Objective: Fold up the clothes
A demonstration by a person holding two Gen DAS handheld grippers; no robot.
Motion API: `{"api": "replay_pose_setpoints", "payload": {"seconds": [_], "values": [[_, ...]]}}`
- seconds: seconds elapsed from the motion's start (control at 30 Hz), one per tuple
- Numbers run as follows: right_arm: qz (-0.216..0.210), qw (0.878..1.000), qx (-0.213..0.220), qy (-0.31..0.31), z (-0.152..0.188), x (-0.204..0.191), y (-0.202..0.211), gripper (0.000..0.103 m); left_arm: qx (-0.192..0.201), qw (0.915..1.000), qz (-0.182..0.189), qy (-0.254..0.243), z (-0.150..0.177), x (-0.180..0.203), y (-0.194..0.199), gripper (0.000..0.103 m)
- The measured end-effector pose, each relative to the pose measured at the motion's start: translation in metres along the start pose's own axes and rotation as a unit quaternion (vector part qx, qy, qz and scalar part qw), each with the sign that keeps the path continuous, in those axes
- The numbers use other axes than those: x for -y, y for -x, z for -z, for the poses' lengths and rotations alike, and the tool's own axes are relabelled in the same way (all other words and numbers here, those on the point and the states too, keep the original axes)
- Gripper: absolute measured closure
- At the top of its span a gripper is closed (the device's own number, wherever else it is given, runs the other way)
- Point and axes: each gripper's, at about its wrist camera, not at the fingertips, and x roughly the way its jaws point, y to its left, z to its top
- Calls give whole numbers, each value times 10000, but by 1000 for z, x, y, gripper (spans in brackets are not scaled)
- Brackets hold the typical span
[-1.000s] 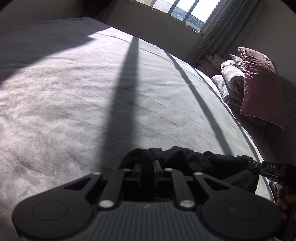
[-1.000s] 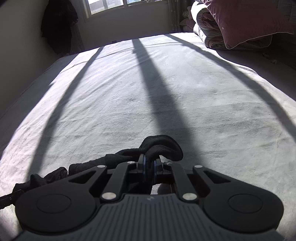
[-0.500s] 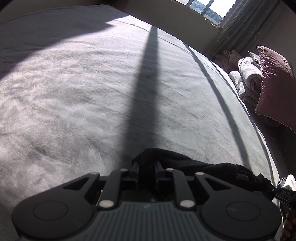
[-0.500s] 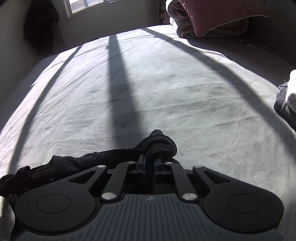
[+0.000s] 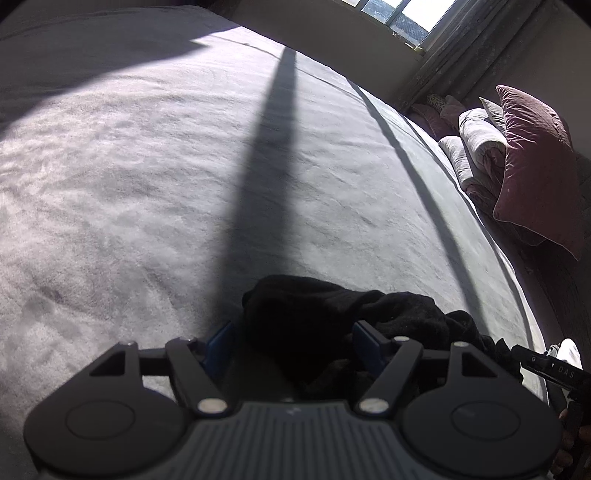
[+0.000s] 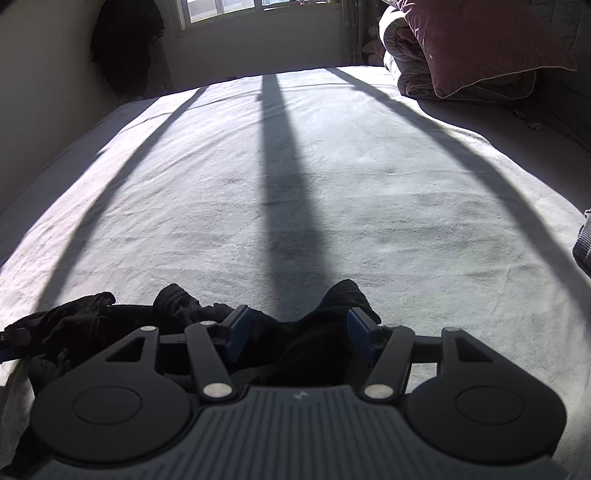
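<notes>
A black garment (image 5: 332,314) lies bunched on the grey bed cover (image 5: 147,184) near its front edge. My left gripper (image 5: 291,341) has its jaws opening; the cloth lies loose between the blue pads (image 5: 218,341), which no longer press on it. In the right wrist view the same black garment (image 6: 177,314) stretches to the left. My right gripper (image 6: 295,328) is also opening, with a hump of cloth between its blue pads (image 6: 240,326) and free of them. The tip of the right gripper (image 5: 546,365) shows at the left view's right edge.
A maroon pillow (image 5: 535,166) and folded quilts (image 5: 476,147) are piled at the bed's head, on the right. A window (image 6: 229,7) and dark hanging clothes (image 6: 125,44) are beyond the far side. A folded grey item (image 6: 583,243) lies at the right edge. A hand (image 5: 572,443) shows at bottom right.
Both grippers were shut on the black garment and have now spread their jaws, letting the cloth go. The garment has slumped onto the bed cover.
</notes>
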Motion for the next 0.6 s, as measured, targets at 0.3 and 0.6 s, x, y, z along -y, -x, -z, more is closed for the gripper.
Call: {"api": "replay_pose_setpoints", "payload": {"seconds": [0.3,0.6], "values": [[-221,9980,-261,538,4,-34,-42,41,244,9983,-328,-418,4,8,-11,54],[-311,9900,72,1373,27,-58,-44,93,632,9911,-877,-770,15,32,-12,93]]}}
